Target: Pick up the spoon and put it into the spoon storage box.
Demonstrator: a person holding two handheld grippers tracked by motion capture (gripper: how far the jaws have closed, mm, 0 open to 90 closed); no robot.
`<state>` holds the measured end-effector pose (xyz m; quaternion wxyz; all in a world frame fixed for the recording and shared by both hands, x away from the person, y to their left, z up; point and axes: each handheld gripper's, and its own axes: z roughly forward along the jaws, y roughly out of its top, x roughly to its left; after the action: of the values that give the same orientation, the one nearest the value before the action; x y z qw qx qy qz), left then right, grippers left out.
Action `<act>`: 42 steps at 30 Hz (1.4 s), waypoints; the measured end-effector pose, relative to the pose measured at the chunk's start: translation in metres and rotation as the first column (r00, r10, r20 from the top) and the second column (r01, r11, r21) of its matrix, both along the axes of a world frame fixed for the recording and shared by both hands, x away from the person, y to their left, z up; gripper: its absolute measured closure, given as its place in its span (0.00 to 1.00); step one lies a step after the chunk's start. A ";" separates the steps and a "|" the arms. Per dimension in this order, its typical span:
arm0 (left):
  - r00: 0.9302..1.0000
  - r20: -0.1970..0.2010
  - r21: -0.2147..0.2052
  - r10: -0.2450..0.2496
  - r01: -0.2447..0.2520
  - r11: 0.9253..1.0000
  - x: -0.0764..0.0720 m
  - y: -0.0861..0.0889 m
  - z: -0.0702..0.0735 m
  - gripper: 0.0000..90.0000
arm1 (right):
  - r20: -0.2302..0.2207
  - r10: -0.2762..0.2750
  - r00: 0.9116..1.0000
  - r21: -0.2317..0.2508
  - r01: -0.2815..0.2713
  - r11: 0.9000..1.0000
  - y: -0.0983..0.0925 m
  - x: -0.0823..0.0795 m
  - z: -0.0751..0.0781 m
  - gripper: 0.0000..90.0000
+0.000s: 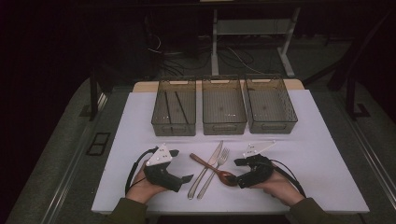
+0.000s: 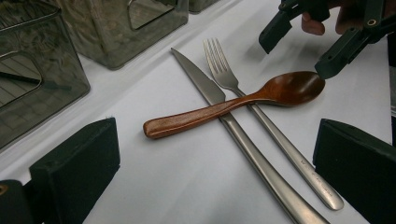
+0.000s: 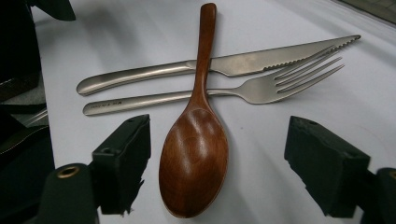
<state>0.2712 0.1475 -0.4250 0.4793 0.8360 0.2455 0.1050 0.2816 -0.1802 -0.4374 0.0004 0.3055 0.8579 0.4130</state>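
Between the right gripper's point(image 3: 217, 163) spread jaws lies the wooden spoon point(image 3: 194, 158) bowl, untouched; its handle crosses knife point(image 3: 219, 65) and fork point(image 3: 210, 95) beyond. Left gripper point(image 2: 219, 172) jaws spread, empty.

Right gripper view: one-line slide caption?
Open right gripper straddles the bowl of a wooden spoon lying across a knife and fork.

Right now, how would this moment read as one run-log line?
right claw: open, astride wooden spoon bowl | spoon: lying across knife, fork | left claw: open

Dim overhead light, dark surroundings, soft shadows, slight glare on steel, mild blur.
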 end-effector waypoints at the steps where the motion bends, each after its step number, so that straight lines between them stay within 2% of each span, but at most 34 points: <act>1: 1.000 0.000 0.001 0.000 0.000 1.000 0.000 0.000 0.000 0.00 | -0.002 0.005 1.000 -0.001 -0.005 1.000 0.000 0.000 0.000 0.29; 17: 1.000 -0.001 0.000 0.001 -0.001 1.000 0.000 0.000 0.000 0.00 | 0.011 0.060 0.998 -0.060 -0.059 0.996 0.008 -0.005 -0.006 0.49; 36: 1.000 0.001 -0.001 0.003 -0.003 1.000 -0.001 0.001 0.001 0.00 | 0.048 0.105 0.993 -0.128 -0.098 0.987 0.017 -0.014 -0.009 0.60; 42: 1.000 0.003 -0.002 0.004 -0.004 1.000 -0.001 0.002 0.001 0.00 | 0.039 0.120 0.992 -0.121 -0.115 0.986 0.019 -0.017 -0.009 0.69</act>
<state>0.2702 0.1496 -0.4237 0.4802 0.8349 0.2469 0.1069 0.2643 -0.1616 -0.4462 0.0139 0.2443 0.8971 0.3678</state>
